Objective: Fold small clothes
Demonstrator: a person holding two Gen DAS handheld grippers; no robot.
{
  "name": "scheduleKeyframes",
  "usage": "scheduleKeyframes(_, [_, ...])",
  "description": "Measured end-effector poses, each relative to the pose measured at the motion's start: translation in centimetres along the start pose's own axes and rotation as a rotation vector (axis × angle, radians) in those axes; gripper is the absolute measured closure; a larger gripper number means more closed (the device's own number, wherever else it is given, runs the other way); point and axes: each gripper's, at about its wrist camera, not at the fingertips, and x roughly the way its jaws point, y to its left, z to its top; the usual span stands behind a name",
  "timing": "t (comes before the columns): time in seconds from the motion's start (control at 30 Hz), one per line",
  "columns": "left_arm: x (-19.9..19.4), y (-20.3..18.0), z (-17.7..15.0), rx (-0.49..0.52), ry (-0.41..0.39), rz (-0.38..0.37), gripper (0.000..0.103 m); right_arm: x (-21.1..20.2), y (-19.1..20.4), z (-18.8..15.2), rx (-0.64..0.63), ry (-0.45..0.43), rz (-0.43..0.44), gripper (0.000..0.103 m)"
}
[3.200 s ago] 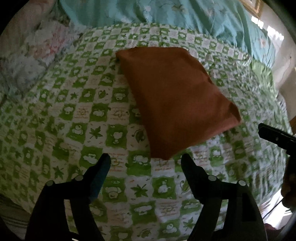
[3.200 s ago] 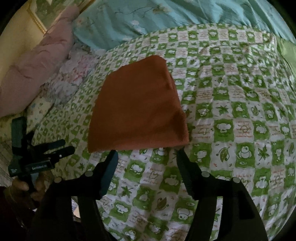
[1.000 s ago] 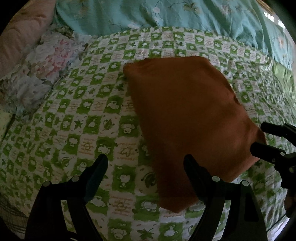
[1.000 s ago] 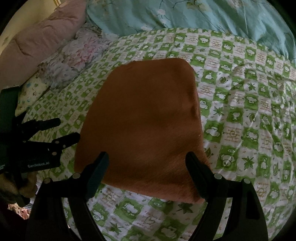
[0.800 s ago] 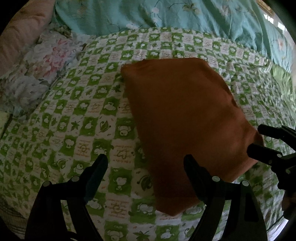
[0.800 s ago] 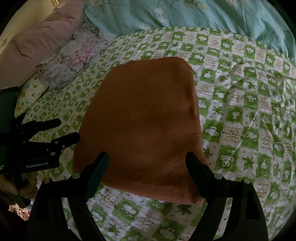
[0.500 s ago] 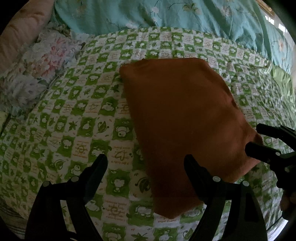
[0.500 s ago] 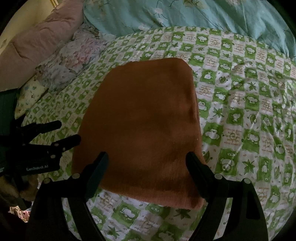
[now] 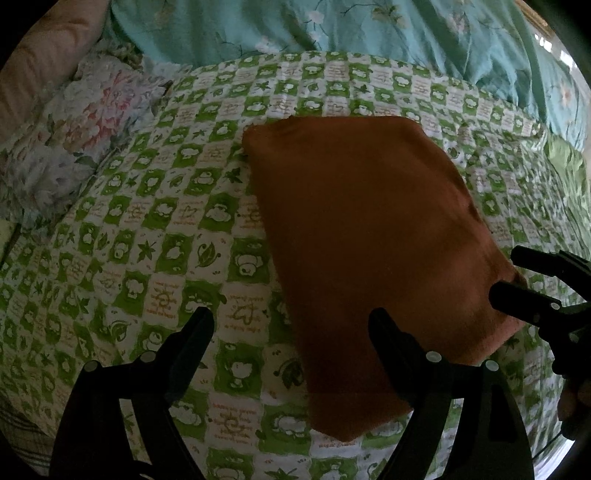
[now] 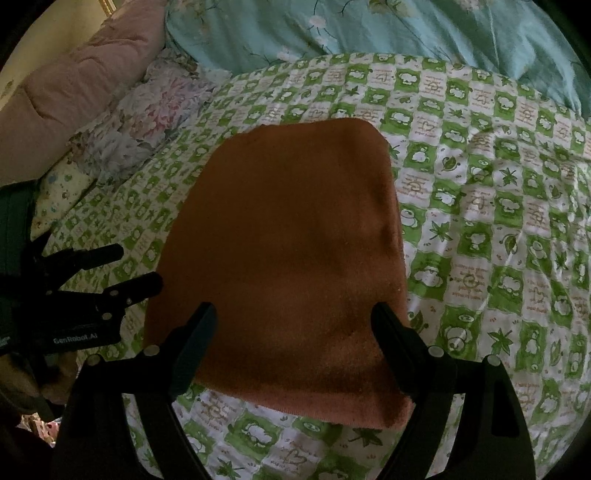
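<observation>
The right gripper [image 10: 291,325] is spread wide and holds nothing. Its two black fingers [image 10: 192,336] frame the near edge of a folded orange cloth [image 10: 280,251], one finger over each near corner area; whether they touch the fabric cannot be told. In the left wrist view the same gripper enters from the right edge [image 9: 532,284], its fingers apart, with the lower tip just at the cloth's right corner.

The left gripper [image 9: 291,332] is also wide open and empty. Its left finger [image 9: 188,343] sits over bare bedspread, while its right finger [image 9: 391,343] overlaps the cloth's near left portion. From the right wrist view, this gripper appears at the left edge [image 10: 125,266], fingers parted, tips just beside the cloth's left side.

The orange cloth [image 9: 369,258] is a plain, rust-coloured piece folded into a neat, roughly rectangular pad with rounded far corners and a thicker, layered near edge. Its surface looks smooth, with only a faint crease near the right side. It lies flat near the middle of a bed, on a green and white checked bedspread [image 10: 498,221] printed with small cartoon figures and leaves.

Beyond the cloth lies a teal floral quilt [image 10: 369,29]. To the far left are a floral pillow [image 9: 74,147] and a pink padded cushion [image 10: 74,96].
</observation>
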Motion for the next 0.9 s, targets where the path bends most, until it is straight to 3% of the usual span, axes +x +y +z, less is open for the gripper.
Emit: scheduleKeyframes(0.9, [0.47, 0.62, 0.73, -0.017, -0.002, -0.013, 0.016, 0.72, 0.34, 0.76, 0.000, 0.000, 0.005, 0.017])
